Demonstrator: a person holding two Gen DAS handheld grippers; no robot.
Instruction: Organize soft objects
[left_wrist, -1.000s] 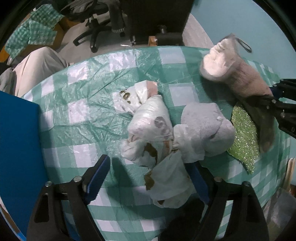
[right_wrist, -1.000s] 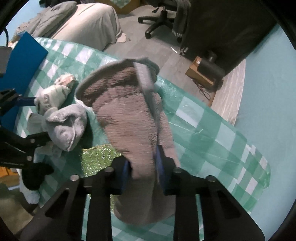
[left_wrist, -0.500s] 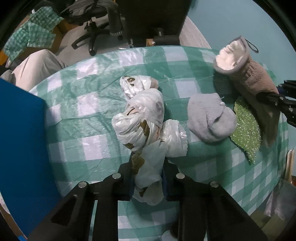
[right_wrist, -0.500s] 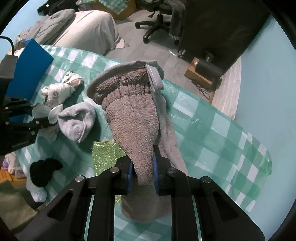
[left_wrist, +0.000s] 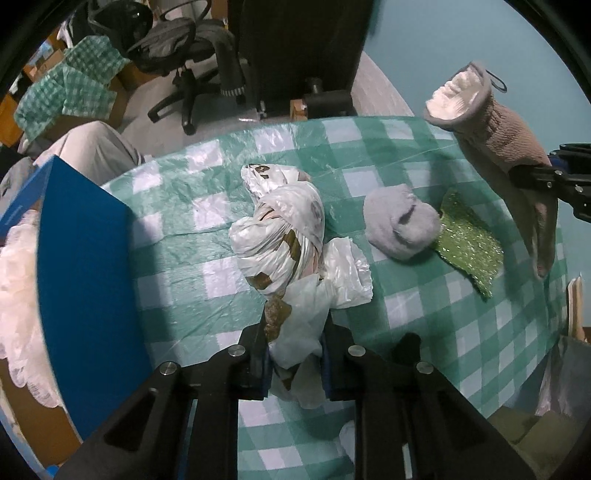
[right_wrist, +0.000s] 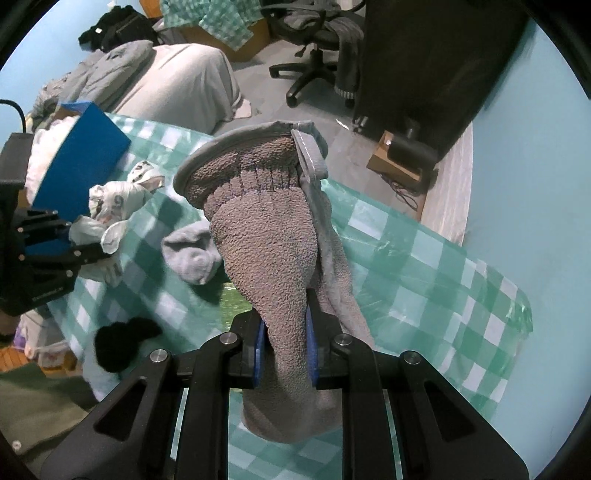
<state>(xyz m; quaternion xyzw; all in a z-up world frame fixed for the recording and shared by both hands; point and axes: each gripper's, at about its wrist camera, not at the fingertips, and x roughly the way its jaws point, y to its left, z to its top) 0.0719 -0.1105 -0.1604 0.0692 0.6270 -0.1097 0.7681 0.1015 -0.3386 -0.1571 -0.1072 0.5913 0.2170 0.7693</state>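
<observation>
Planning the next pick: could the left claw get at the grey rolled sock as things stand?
Probably not yet: the left claw is closing on the white plastic bag. The grey rolled sock itself lies uncovered just beside it.

Green-white checked tablecloth (left_wrist: 424, 325), brown sock (right_wrist: 269, 258)

Dim, cool indoor light w/ glare patches on the crinkled green-and-white checked plastic-covered surface (left_wrist: 207, 192), soft shadows under items, heavy fisheye bending plus black vignette at edges, slight motion blur.
</observation>
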